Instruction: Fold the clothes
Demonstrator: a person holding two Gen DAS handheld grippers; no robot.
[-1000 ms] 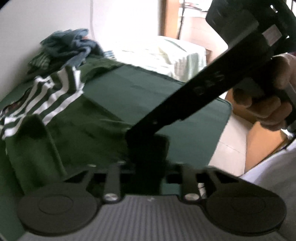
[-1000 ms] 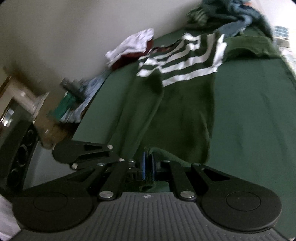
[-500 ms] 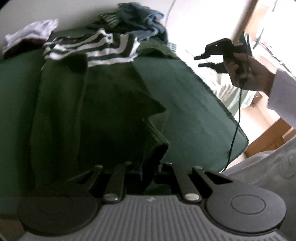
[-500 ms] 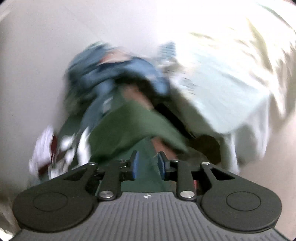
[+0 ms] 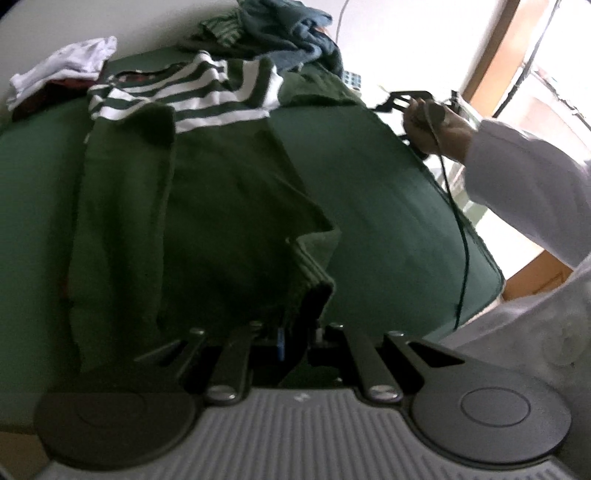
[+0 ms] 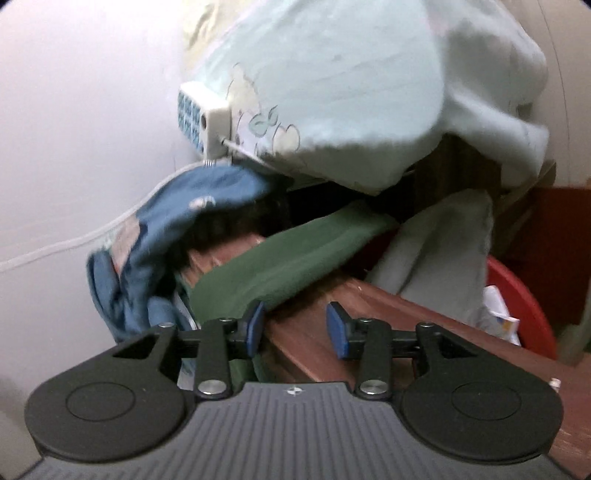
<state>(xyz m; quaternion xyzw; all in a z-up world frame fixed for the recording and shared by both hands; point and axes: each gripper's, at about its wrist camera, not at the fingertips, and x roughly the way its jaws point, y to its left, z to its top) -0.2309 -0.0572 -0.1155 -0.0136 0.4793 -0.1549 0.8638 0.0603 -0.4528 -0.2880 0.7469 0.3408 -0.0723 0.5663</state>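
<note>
Left wrist view: the left gripper [image 5: 297,341] is clenched on the bottom edge of a dark green sweater [image 5: 207,206], a ribbed hem corner [image 5: 314,266] bunching up just above the closed jaws. Ahead of the gripper the sweater lies spread on a green cloth-covered surface [image 5: 376,192], its knit thick and matt, with one long sleeve [image 5: 122,206] folded down along the left side. At the far end, white and green stripes [image 5: 199,96] cross its chest. Beyond that end sits a crumpled heap of blue and striped clothes [image 5: 280,33], and far to the left a white garment [image 5: 70,66] lies over something dark red. To the right, well apart from the sweater, a hand [image 5: 436,129] in a white sleeve [image 5: 524,192] holds the right gripper [image 5: 402,99] past the surface's edge, a thin dark cable [image 5: 461,240] hanging from it.

Right wrist view: the right gripper [image 6: 295,326] is released, its blue-padded fingers [image 6: 338,328] spread wide with nothing between them. Just ahead, a flap of green cloth [image 6: 288,258] drapes over a reddish-brown wooden edge [image 6: 332,314] and touches the left finger. To the left hangs crumpled blue fabric [image 6: 166,229]. Above, pale mint bedding [image 6: 351,92] with a cartoon print bulges over a white remote with blue buttons [image 6: 195,118]. To the right a grey-green cloth [image 6: 443,251] hangs down beside a red plastic tub [image 6: 524,306] holding white scraps.
</note>
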